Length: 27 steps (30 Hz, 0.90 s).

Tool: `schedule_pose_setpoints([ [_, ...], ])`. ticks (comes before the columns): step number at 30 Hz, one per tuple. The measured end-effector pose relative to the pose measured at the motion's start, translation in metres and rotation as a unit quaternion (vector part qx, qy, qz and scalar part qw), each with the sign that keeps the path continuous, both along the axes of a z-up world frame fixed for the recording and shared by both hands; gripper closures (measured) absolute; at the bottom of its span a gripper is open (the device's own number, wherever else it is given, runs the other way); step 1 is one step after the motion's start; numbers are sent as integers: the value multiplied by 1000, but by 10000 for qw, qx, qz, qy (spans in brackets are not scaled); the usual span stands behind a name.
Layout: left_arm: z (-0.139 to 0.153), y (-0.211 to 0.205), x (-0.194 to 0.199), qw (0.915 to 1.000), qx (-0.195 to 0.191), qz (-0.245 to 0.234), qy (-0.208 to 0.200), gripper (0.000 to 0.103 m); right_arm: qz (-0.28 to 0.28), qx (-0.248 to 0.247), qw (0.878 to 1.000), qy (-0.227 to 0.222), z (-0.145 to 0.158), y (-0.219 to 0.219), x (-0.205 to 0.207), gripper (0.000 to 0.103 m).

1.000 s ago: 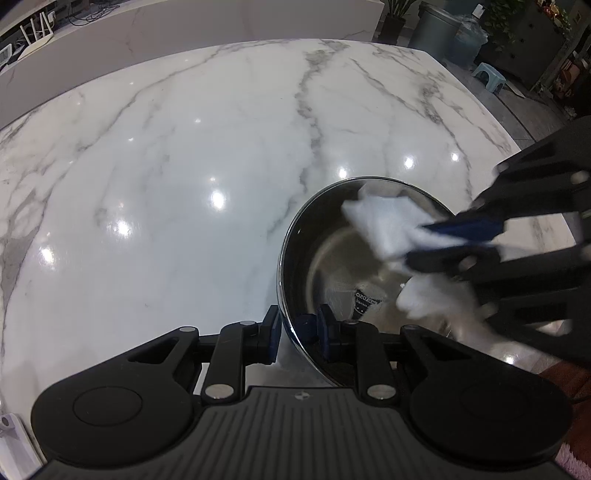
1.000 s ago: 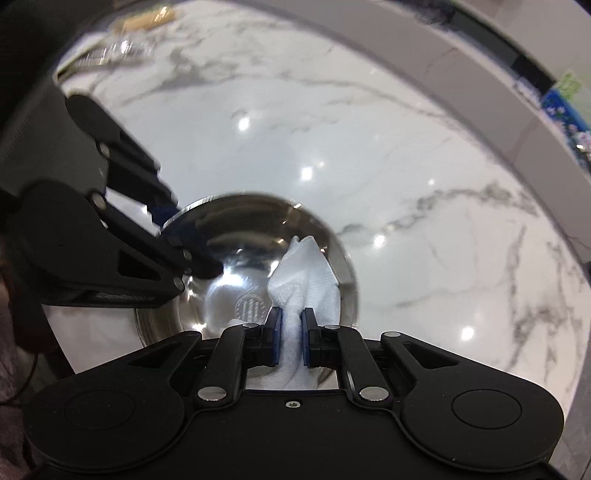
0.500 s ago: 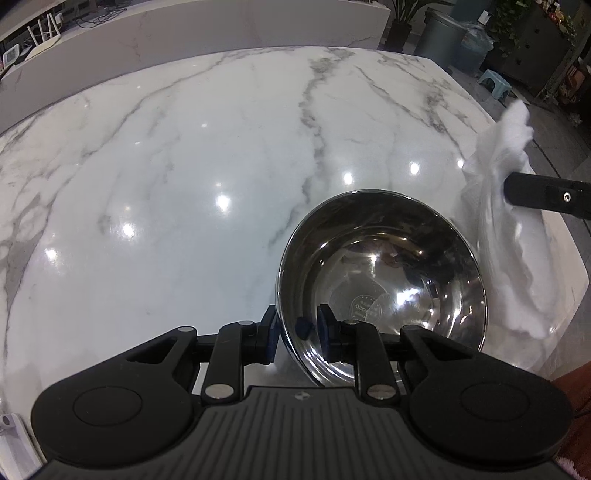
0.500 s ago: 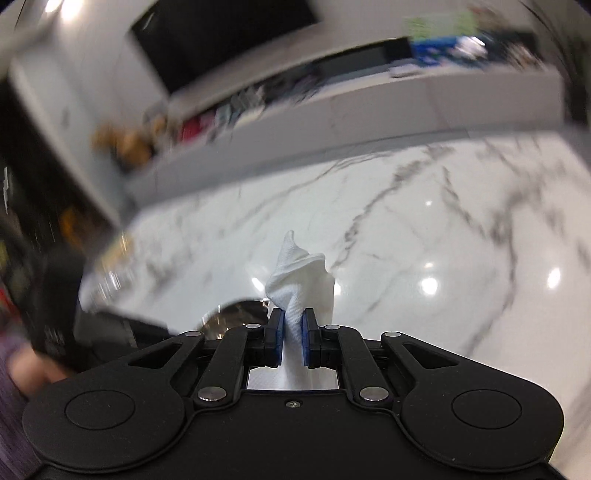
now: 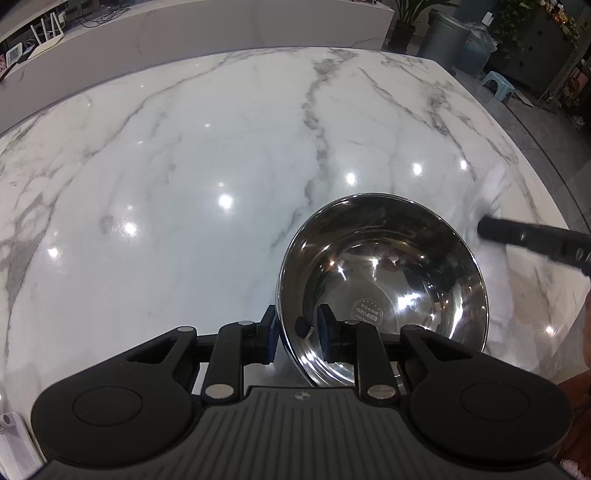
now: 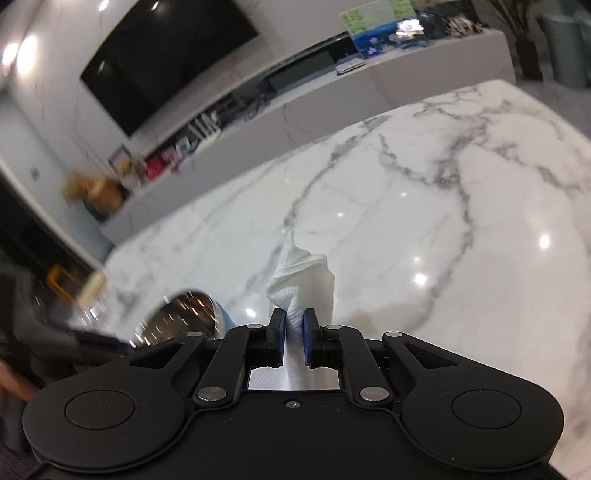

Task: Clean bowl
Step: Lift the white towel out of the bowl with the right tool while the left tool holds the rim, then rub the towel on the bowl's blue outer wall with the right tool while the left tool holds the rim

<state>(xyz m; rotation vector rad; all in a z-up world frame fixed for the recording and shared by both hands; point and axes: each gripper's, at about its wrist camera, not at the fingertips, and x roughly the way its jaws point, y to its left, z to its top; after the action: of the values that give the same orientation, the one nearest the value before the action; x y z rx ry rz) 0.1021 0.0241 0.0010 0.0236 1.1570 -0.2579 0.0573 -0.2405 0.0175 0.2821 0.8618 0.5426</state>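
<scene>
A shiny steel bowl (image 5: 384, 273) stands on the white marble table (image 5: 184, 166), empty, with a round stamp on its bottom. My left gripper (image 5: 297, 332) is shut on the bowl's near rim, one blue pad outside the wall and one inside. My right gripper (image 6: 294, 325) is shut on a crumpled white paper towel (image 6: 303, 273), which sticks up past its pads. It is held over bare marble to the right of the bowl (image 6: 184, 314), outside the rim. The left wrist view catches one black finger of the right gripper (image 5: 532, 243), with the towel only a blur beside it.
The table's right edge (image 5: 535, 177) runs close beyond the bowl. A low white counter (image 6: 406, 85) and a dark wall screen (image 6: 166, 55) lie past the far edge. Bins (image 5: 447, 33), a plant and a blue stool (image 5: 498, 83) stand on the floor at the far right.
My right gripper lifted the paper towel out of the bowl, rolled, and moved right past the rim. The bowl and my left gripper stayed where they were.
</scene>
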Motion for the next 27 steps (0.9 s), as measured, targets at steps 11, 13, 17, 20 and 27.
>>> schedule_pose_setpoints([
  [11, -4, -2, -4, 10000, 42, 57, -3, 81, 317, -626, 9975, -98, -17, 9, -16, 70],
  [13, -4, -1, -5, 10000, 24, 74, -14, 81, 291, -641, 9975, -60, -18, 6, -17, 76],
  [17, -4, 4, -6, 9998, -95, 184, -17, 81, 151, -403, 9991, -11, -16, -3, -16, 90],
  [20, -1, 9, -8, 9993, -289, 223, -87, 81, 52, 75, 10000, -21, -10, -13, -14, 90],
  [27, 7, 14, -14, 9991, -198, 299, -233, 81, -228, 1408, 9894, 280, -2, -44, -12, 90],
])
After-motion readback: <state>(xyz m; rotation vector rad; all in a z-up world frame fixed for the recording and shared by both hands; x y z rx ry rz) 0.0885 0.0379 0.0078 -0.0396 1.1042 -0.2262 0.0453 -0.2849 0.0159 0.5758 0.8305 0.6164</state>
